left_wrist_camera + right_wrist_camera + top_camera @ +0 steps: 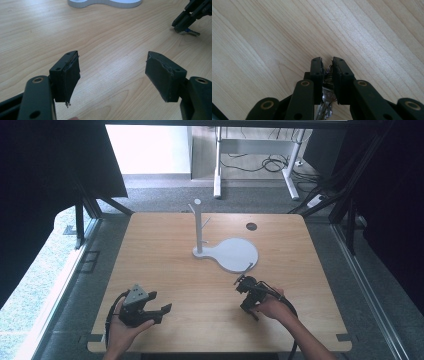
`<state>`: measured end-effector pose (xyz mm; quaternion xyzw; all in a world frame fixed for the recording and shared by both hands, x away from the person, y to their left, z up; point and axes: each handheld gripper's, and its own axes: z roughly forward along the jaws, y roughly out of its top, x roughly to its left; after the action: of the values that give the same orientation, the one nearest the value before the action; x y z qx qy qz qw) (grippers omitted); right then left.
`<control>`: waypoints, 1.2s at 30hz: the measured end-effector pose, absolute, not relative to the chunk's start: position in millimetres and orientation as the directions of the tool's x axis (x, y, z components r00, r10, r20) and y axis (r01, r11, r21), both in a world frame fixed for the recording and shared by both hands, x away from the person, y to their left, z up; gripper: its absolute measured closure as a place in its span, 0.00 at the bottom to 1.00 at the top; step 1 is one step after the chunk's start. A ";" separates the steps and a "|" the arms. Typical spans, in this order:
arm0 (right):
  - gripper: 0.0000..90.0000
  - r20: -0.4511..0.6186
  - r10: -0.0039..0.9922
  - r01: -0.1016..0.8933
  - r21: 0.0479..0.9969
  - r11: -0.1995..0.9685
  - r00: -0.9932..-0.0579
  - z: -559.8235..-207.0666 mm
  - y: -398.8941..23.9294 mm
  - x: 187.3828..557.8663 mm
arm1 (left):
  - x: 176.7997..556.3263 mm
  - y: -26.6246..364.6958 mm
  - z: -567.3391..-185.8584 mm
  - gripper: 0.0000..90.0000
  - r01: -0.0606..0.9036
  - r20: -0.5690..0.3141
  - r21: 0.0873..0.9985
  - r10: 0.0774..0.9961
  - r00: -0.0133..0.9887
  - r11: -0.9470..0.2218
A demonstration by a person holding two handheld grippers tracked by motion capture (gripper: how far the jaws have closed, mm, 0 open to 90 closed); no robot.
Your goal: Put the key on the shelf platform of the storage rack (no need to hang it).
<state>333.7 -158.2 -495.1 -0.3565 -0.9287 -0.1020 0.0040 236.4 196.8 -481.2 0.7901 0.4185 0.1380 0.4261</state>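
Worktop: a pale wood worktop (165, 265) with rounded corners and a dark round hole (251, 226) near its far right edge; it stands on grey carpet.
Room: dark curtains hang at both sides; beyond the far edge is a white-legged desk frame (218, 165) with loose cables (267, 164) on the floor under it.
Left tongs: the left tongs (159, 303) sit near the front left of the worktop in the person's left hand (125, 327), a grey three-cornered plate on top. In the left gripper view the two black jaws stand wide apart with bare wood between them and nothing in their grip. A black cable loops back from them toward the front edge.
Stand: a white stand (199, 227) with short side pegs rises upright near the middle of the worktop from a flat white base (237, 254) that widens into a round disc on its right.
Right tongs: the right tongs (239, 281) lie to the front right, just beside the near rim of the disc, held by the right hand (272, 309). In the right gripper view the jaws are nearly together, clamped on a bunch of keys (327, 96), whose metal blades hang below the pads.
Keys from the left gripper view: the keys (188, 31) poke out under the right tongs, at or just above the wood.
Between: open wood separates the two tongs.
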 end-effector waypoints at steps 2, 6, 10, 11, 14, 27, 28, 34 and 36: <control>0.92 0.077 0.661 0.662 0.185 0.727 -0.747 -495.2 -157.9 333.6 | 236.3 196.7 -481.2 0.31 0.543 -0.138 0.789 0.779 0.612 -0.287; 0.97 0.074 0.660 0.661 0.176 0.730 -0.748 -494.9 -157.1 332.9 | 236.4 196.8 -481.3 0.31 0.543 -0.138 0.789 0.779 0.612 -0.287; 0.98 0.072 0.657 0.658 0.166 0.735 -0.751 -494.9 -156.9 333.0 | 237.3 197.6 -482.5 0.31 0.548 -0.138 0.786 0.782 0.608 -0.287; 0.98 0.074 0.655 0.657 0.163 0.736 -0.752 -494.8 -157.1 333.4 | 237.3 197.8 -482.4 0.31 0.548 -0.138 0.786 0.782 0.607 -0.287; 0.99 0.060 0.645 0.645 0.151 0.749 -0.762 -493.6 -156.8 332.2 | 236.2 198.3 -480.7 0.31 0.544 -0.138 0.790 0.783 0.607 -0.283; 0.99 0.055 0.630 0.631 0.151 0.761 -0.774 -470.5 -167.4 333.2 | 236.3 199.5 -480.5 0.31 0.544 -0.138 0.791 0.784 0.605 -0.280; 0.99 0.054 0.632 0.632 0.150 0.760 -0.773 -467.7 -168.9 333.6 | 236.4 199.7 -480.5 0.31 0.544 -0.138 0.791 0.785 0.604 -0.279; 0.99 0.046 0.644 0.641 0.179 0.747 -0.764 -452.3 -177.2 334.8 | 236.4 199.3 -480.4 0.31 0.544 -0.137 0.791 0.785 0.604 -0.281; 0.99 0.047 0.645 0.642 0.181 0.745 -0.763 -448.0 -179.0 335.0 | 236.2 199.1 -480.3 0.31 0.543 -0.137 0.792 0.784 0.605 -0.281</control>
<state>335.0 -179.0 -448.0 -0.3444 -0.9341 -0.0936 -0.0095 236.2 199.1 -480.3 0.7876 0.4212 0.1414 0.4269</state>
